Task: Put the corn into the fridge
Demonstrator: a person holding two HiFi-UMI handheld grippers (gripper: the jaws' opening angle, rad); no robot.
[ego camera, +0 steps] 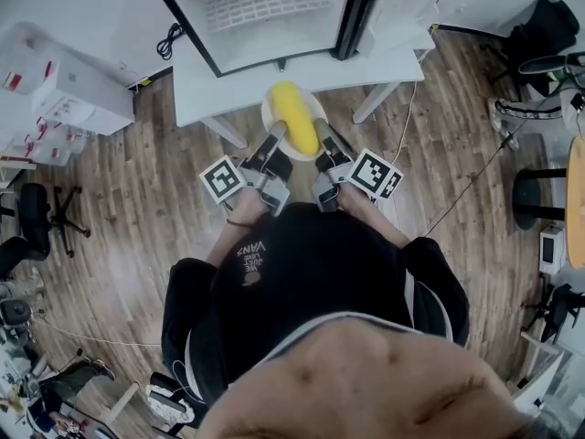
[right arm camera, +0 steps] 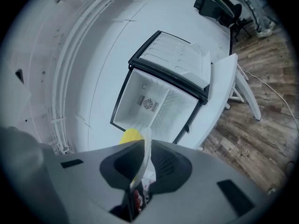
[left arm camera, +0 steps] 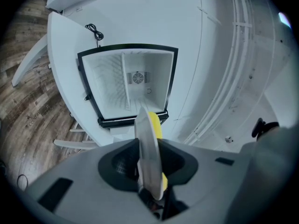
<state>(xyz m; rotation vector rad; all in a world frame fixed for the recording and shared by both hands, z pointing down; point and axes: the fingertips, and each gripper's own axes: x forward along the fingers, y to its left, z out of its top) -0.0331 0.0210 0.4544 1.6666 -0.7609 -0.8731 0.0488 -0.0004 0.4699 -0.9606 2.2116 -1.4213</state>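
**A:** Where is the corn?

**B:** The yellow corn (ego camera: 295,117) lies on a round white plate (ego camera: 273,111), with its length running from near to far. The plate is held up in the air at the near edge of the white table (ego camera: 393,66), between the person and the mini fridge (ego camera: 265,12).

**A:** What is holding the plate?

**B:** Both grippers are. The left gripper (ego camera: 273,137) has its jaws closed on the plate's left rim. In the left gripper view the rim stands edge-on between them, with corn showing behind it. The right gripper (ego camera: 323,141) has its jaws clamped on the right rim in the same way. In its own view the jaws stand closer together than the left pair.

**A:** And the fridge?

**B:** It stands on the table at the far side with its door (right arm camera: 174,55) swung wide open. The inside is white and lit, with a wire shelf (ego camera: 265,4) across it. A round fan grille (left arm camera: 138,77) sits on the back wall.

**A:** Is there anything else around?

**B:** A black power cable (ego camera: 169,39) lies coiled on the table to the left of the fridge. The floor (ego camera: 119,172) is wood plank. A black office chair (ego camera: 37,218) stands well off to the left.
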